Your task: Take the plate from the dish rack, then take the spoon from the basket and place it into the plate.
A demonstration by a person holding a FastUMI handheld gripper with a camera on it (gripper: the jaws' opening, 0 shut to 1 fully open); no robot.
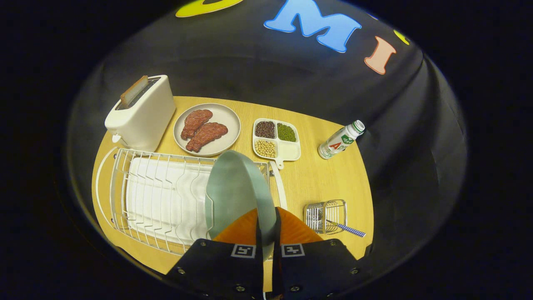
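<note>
My gripper (266,227) is shut on the rim of a pale green plate (235,191). Both orange fingers (241,227) press on its lower edge. The plate stands on edge, raised over the right end of the white wire dish rack (158,196). To the right of the fingers a small wire basket (327,214) sits on the wooden table. A spoon (347,228) with a blue checked handle leans out of it toward the right.
Beyond the rack stand a white toaster (143,112) with a bread slice, a grey plate (233,121) with two pieces of meat, and a white divided dish (291,150) of beans. A small bottle (341,139) lies near the table's right edge.
</note>
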